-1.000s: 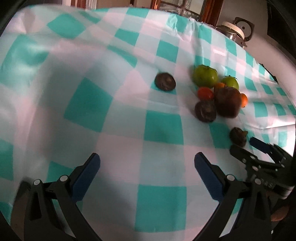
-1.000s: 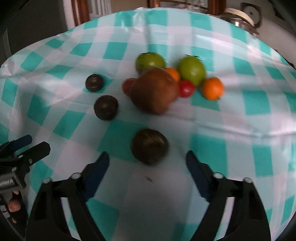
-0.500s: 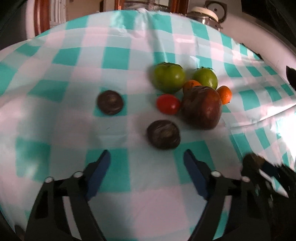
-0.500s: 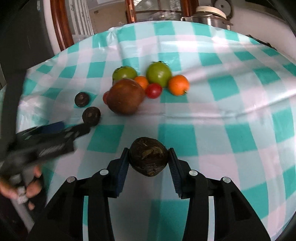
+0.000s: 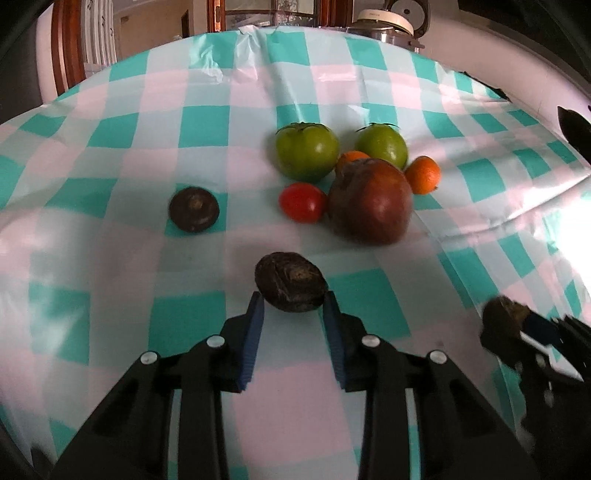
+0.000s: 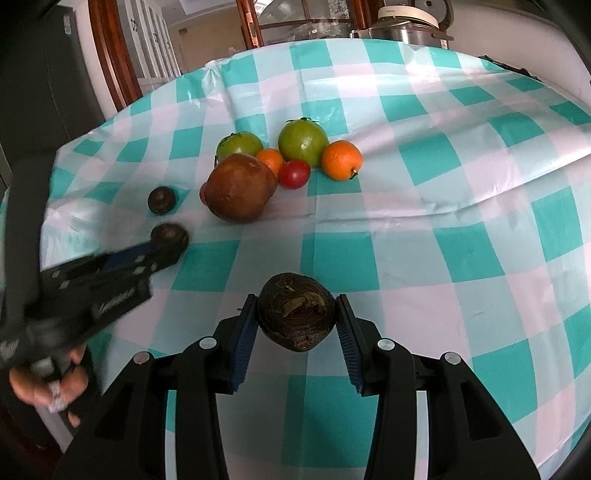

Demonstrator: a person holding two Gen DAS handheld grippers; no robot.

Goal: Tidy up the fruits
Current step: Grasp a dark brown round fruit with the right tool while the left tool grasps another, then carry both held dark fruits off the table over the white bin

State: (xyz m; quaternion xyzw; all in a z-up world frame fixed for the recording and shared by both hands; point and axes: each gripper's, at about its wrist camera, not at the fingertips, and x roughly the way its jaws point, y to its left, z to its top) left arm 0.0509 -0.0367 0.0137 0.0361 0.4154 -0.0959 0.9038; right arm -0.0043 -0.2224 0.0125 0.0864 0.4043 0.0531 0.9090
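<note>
Right gripper [image 6: 295, 325]: we now pinch a dark brown fruit [image 6: 295, 317] between both pads; a second ago it lay on the cloth between our spread fingers, and half a second ago we had just clamped it. It hangs above the checked tablecloth [image 6: 461, 229], so we judge this fruit picked and ready to carry.

Left gripper [image 5: 291, 317]: a second ago our jaws were wide over bare cloth; now they have narrowed around a second dark fruit [image 5: 290, 282], which sits on the cloth at the fingertips. We cannot tell whether the pads press it yet or stand just beside it.

Third dark fruit [image 5: 194, 209]: it has not moved; it lies alone, left of the cluster, and will need its own trip.

Cluster: unchanged. The large reddish-brown fruit [image 6: 240, 188] sits in front, with a red tomato [image 5: 302, 202] just beside it; behind are two green tomatoes [image 5: 307, 151], with small oranges [image 6: 341, 160] tucked among them.

Meaning for the task: we judge that the three dark fruits are being gathered as a group; one is in hand, one nearly so, one left.

Far edge: a cooker [image 6: 406, 22] stands beyond the table.
</note>
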